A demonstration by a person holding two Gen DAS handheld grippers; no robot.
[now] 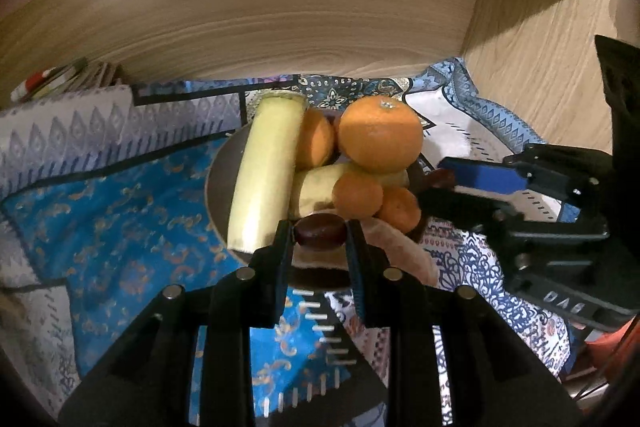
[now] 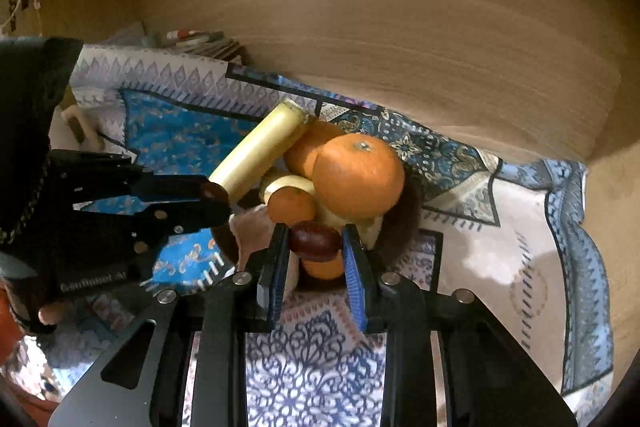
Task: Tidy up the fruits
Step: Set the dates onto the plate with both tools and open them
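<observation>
Left gripper [image 1: 320, 237]: jaws narrow, clamped on a dark brown date [image 1: 320, 231], held just above the near rim of the bowl [image 1: 218, 187]. Bowl on patterned cloth [image 1: 120, 227] holds a banana [image 1: 266, 171], a large orange [image 1: 380, 135] and small oranges piled together. Right gripper [image 2: 316, 241]: jaws narrow, pinching a second date [image 2: 315, 241] over the bowl's near edge.

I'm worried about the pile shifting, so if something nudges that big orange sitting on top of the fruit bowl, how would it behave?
The big orange is round and rests high on the bananas and smaller oranges, so it would likely roll off. It looks firm and fairly heavy for its size. Its dimpled peel probably gives decent grip.
</observation>
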